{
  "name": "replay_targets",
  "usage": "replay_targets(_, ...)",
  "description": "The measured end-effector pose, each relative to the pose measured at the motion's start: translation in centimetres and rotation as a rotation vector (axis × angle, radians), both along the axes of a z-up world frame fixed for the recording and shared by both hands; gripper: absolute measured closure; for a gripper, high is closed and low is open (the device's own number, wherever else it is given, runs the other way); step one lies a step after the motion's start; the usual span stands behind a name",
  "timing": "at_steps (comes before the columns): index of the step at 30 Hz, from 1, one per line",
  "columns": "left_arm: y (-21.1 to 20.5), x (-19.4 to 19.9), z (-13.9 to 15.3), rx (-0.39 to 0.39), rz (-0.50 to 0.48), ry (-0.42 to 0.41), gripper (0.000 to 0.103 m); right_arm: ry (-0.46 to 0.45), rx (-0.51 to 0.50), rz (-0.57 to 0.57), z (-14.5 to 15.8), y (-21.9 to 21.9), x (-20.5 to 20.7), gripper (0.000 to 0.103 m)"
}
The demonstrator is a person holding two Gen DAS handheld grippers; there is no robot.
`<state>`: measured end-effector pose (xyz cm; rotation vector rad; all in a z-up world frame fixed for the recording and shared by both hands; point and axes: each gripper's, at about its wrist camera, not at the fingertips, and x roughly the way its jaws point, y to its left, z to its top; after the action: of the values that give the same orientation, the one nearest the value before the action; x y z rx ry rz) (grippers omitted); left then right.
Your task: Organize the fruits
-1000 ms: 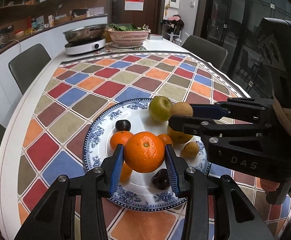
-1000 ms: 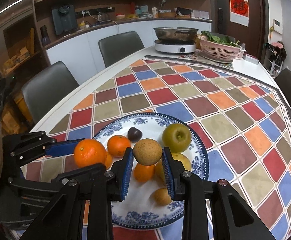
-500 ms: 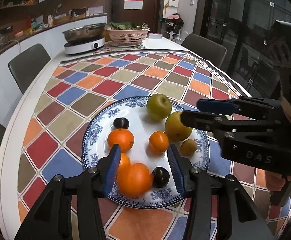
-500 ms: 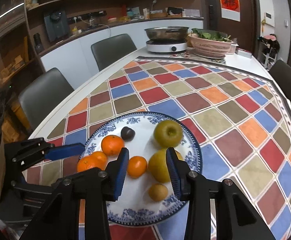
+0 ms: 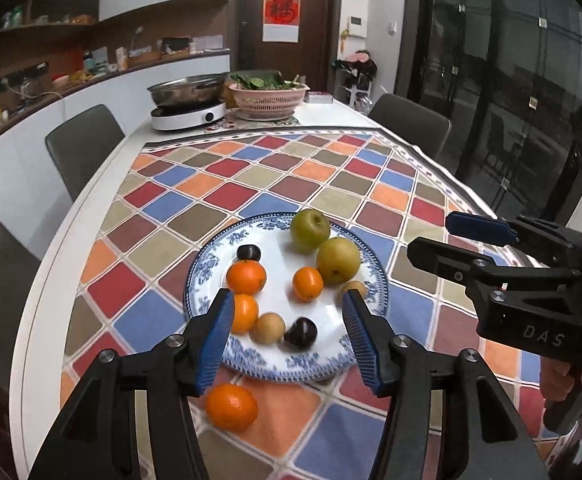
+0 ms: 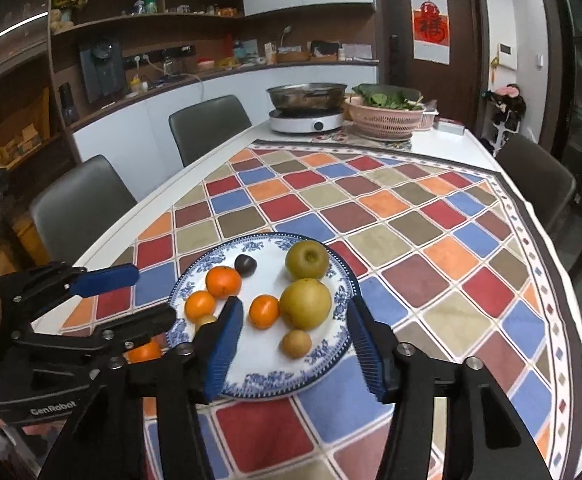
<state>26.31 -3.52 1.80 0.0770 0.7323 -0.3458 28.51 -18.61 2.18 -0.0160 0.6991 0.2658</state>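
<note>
A blue-and-white plate on the checked tablecloth holds a green apple, a yellow pear, several oranges, two small brown fruits and two dark plums. One large orange lies on the cloth off the plate's near edge; it shows partly in the right wrist view. My left gripper is open and empty above the plate's near side. My right gripper is open and empty over the plate.
A hot-pot cooker and a pink basket of greens stand at the table's far end. Grey chairs line both sides. The table's white left edge is close to the plate.
Both grippers opened and pulled back. The left one let go of the large orange, which rolled off the plate onto the cloth. The right one released the small brown fruit onto the plate.
</note>
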Motion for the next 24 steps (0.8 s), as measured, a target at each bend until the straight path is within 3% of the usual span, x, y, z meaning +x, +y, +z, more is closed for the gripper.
replay_targets(6,0.9,-4.0,0.5,-0.006,0.042,-0.024,0.042,-0.020,0.002,-0.016,0.7,0.1,-3.7,0.037)
replay_targets(15,3.3,-9.9,-1.5,0.022,0.085,-0.038,0.039,-0.015,-0.035,0.033,-0.5,2.2,-8.2,0.037)
replay_targets(24,5.0,-8.7,-4.3,0.031,0.044,0.009,0.039,0.062,-0.044,0.086,-3.6,5.4,-9.2,0.037)
